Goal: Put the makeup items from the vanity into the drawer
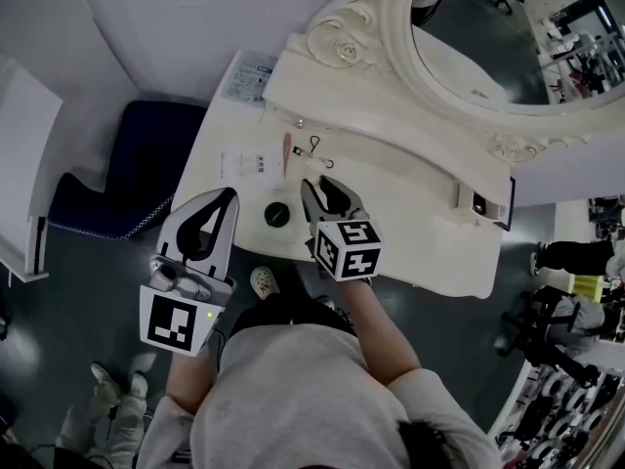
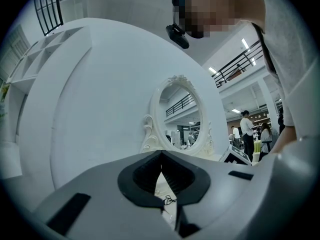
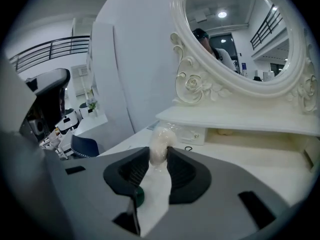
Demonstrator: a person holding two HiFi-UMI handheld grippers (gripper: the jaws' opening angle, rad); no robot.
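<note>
While I watch from the head camera, my right gripper (image 1: 322, 189) is clenched on a pale rounded puff (image 3: 161, 139) in clear crinkled wrap. The right gripper view shows both dark ribbed pads pressing the puff's sides, with its top poking out beyond the jaw tips. It is held over the white vanity tabletop (image 1: 410, 203), near the middle of the front edge, and looks clear of the surface.

Just left of that gripper, a small dark green round jar (image 1: 277, 214) sits on the tabletop close to the front edge. In the right gripper view the jar shows low down, beside the left jaw.

My left gripper (image 1: 230, 195) hangs at the tabletop's front left corner. Its jaw tips meet and nothing is between them.

Further back, towards the left side of the tabletop, lies a slim pink stick (image 1: 286, 152). A small black wire clip (image 1: 314, 148) lies just to the right of it, and flat white printed cards (image 1: 244, 164) lie to its left. A printed leaflet (image 1: 249, 76) rests at the rear left corner.

Along the rear edge runs a raised white shelf (image 1: 391, 130). Above it stands an oval mirror in an ornate white carved frame (image 1: 391, 27). A black-and-white flat device (image 1: 485, 203) leans at the right edge. A dark blue cushioned seat (image 1: 127, 169) stands on the floor to the left of the vanity.
</note>
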